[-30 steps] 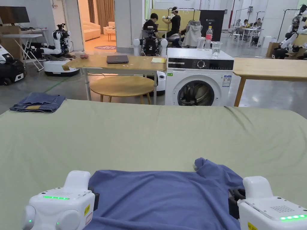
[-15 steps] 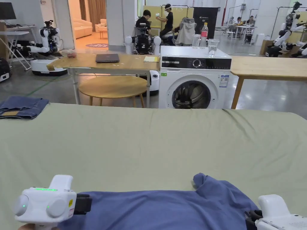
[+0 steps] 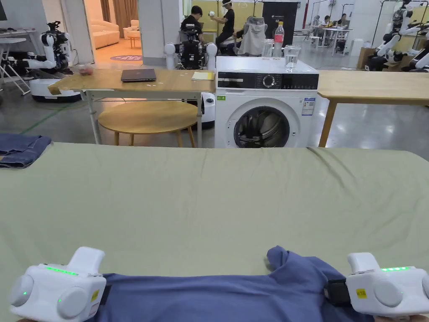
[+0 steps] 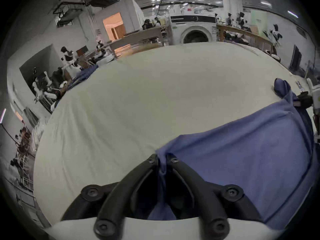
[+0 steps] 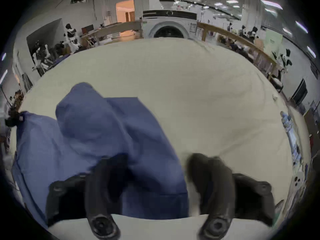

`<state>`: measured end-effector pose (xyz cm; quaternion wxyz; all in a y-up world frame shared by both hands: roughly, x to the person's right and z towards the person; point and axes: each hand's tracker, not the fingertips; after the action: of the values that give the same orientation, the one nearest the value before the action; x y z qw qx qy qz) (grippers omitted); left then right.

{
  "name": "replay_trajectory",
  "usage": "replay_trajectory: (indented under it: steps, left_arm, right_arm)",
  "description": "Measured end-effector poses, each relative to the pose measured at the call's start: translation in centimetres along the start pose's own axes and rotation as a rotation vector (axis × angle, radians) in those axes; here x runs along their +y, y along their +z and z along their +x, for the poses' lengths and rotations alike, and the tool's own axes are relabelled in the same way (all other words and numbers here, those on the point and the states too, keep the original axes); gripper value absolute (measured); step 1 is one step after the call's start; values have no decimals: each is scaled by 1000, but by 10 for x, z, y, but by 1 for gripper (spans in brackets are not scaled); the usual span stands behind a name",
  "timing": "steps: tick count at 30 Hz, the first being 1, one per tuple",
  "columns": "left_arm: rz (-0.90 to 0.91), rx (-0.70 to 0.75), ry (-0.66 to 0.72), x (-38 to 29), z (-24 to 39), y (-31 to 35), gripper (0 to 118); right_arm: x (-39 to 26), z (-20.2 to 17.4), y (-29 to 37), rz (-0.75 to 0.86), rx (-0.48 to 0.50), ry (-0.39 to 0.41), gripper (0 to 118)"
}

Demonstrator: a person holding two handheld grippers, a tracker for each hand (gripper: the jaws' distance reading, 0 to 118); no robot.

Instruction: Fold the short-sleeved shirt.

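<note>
While no writing reads clearly, left gripper (image 4: 161, 160) pinches shirt (image 4: 242, 165).

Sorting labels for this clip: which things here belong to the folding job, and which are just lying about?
In the job:
blue shirt
left tongs
right tongs
green cloth

Lying about:
folded jeans
washing machine
laptop
</note>
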<state>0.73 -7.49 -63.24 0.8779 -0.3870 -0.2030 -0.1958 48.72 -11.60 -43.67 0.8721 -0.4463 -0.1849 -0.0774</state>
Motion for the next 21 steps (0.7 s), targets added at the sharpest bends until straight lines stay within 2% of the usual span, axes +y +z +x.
replay_trajectory:
  steps: [1,2,3,4,7,13,17,21]
  left_arm:
    - [7,8,-7,0,1,4,2]
    - [12,4,-2,0,-2,5,2]
    - [18,-4,9,-1,-2,8,2]
    - [31,-9,22,-3,-2,15,2]
    - [98,-5,45,-10,-5,42,2]
    - [283,-91,110,-55,-20,148,2]
    - [302,-117,138,-115,-31,201,2]
    - [184,-159,170,-182,-40,203,2]
  right_arm:
    - [-1,-7,9,44,-33,39,65]
    - [-2,-9,18,61,43,34,29]
    - [-2,-8,25,48,96,13,0]
    - [-8,-13,31,75,96,-10,0]
    - [-13,-13,70,131,83,22,0]
    - [-54,-6,203,348,93,45,0]
    - [-118,-4,258,361,69,62,0]
    - [-187,-12,265,283,68,86,0]
